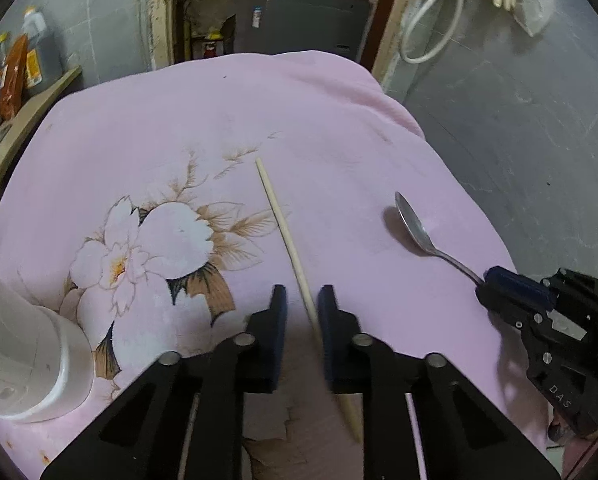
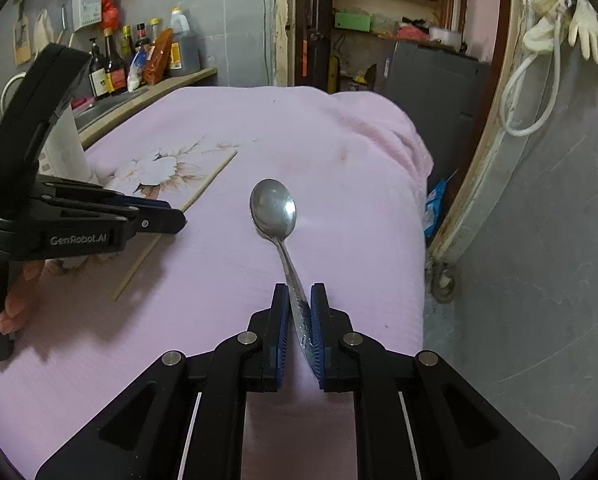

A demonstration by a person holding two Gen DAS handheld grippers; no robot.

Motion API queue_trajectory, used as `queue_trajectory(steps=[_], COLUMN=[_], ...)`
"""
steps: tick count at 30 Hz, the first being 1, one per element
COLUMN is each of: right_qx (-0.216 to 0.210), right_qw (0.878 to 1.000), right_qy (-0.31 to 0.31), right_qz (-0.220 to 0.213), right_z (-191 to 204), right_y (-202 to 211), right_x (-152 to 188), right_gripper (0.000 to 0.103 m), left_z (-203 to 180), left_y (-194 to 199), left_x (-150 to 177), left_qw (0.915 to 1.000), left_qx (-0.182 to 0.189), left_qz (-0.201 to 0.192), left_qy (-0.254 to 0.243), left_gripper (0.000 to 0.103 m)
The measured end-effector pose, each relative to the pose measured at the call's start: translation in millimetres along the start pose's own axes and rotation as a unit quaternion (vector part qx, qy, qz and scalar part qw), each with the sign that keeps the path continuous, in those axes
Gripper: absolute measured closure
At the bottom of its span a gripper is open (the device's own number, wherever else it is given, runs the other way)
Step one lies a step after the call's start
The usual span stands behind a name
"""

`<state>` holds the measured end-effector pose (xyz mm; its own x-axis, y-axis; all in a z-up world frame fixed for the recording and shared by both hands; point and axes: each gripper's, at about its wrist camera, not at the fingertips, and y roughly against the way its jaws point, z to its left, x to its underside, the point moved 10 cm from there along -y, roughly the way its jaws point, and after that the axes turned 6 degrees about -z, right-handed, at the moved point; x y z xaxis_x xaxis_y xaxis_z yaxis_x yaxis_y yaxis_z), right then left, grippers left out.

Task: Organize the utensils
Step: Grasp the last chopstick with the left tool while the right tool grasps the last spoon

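the right gripper (image 2: 300,300) points forward over the pink cloth (image 2: 339,152), clenched on the handle of the metal spoon (image 2: 273,208), whose bowl is raised ahead of it, facing the camera. the left gripper (image 1: 302,300) sits low over the cloth, jaws parted, straddling the wooden chopstick (image 1: 287,236), which lies flat beside the flower print; the right pad is just beside it. a white container (image 1: 27,364) stands at its left; its contents cannot be seen.
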<state>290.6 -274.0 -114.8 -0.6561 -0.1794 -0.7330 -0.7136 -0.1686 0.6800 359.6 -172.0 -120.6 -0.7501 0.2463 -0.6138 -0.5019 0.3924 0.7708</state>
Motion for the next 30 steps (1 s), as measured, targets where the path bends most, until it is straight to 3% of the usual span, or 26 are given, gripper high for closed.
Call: queue_trajectory(steps=[2,4,7,13,23,30], right_qx=[-0.014,-0.031,-0.052,-0.052,-0.083,-0.094], right_qw=[1.000,0.999,0.998,0.996,0.994,0.993], right_qy=[0.003,0.009,0.014,0.063,0.057,0.059], right_qz=[0.008,0.016,0.024,0.032,0.034,0.031], right_z=[0,3,10,20,22,25], right_y=[-3,-6,-13,-38,-60,-58], right_x=[-3,-6,-10,-25,-40,-37], right_gripper=[0.089,0.072,0.057,0.057,0.057,0.070], left_z=[6,11,19,19,14,16], left_y=[3,7,17,34,16,-2], left_x=[1,4,13,22,7,-10], left_qw=[0.9999,0.9997,0.9994,0.9998,0.9994,0.9992], left_qx=[0.002,0.004,0.001,0.001,-0.007,-0.002], left_qz=[0.007,0.013,0.018,0.016,0.022,0.041], left_qy=[0.009,0.019,0.029,0.013,-0.026,-0.001], left_gripper=[0.098,0.099,0.100,0.099,0.094,0.093])
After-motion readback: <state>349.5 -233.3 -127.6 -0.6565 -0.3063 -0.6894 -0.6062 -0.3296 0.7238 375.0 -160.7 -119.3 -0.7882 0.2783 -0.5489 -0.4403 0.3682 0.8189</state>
